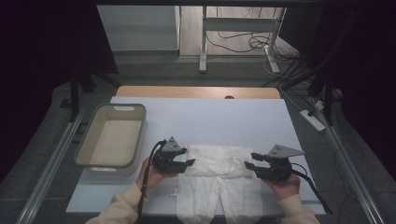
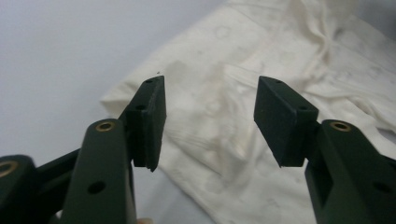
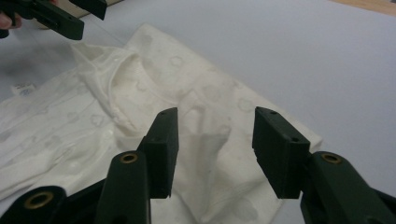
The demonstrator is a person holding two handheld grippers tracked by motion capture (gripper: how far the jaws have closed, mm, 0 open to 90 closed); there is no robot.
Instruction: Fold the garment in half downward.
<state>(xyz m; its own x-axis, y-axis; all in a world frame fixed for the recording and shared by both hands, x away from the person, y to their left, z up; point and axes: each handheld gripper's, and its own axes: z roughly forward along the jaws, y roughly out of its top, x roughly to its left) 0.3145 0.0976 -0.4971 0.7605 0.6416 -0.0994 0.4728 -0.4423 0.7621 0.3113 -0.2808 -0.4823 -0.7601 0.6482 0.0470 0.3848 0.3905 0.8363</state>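
A cream garment (image 1: 217,184) with a faint printed pattern lies spread on the white table cover (image 1: 210,116) near the front edge, two legs pointing toward the person. My left gripper (image 1: 188,157) is at its upper left edge, jaws apart. In the left gripper view the left gripper (image 2: 210,116) stands open just above the rumpled cloth (image 2: 280,46), with nothing pressed between the pads. My right gripper (image 1: 251,160) is at the garment's right edge. In the right gripper view the right gripper (image 3: 215,140) is open over a folded corner of the cloth (image 3: 140,84), and the left gripper (image 3: 60,18) is far off.
A beige rectangular basket (image 1: 122,107) stands at the table's left side, empty. A small white label (image 1: 173,192) lies beside the garment's left leg. Bare white cover stretches behind the garment. Beyond the table are a desk frame and floor cables.
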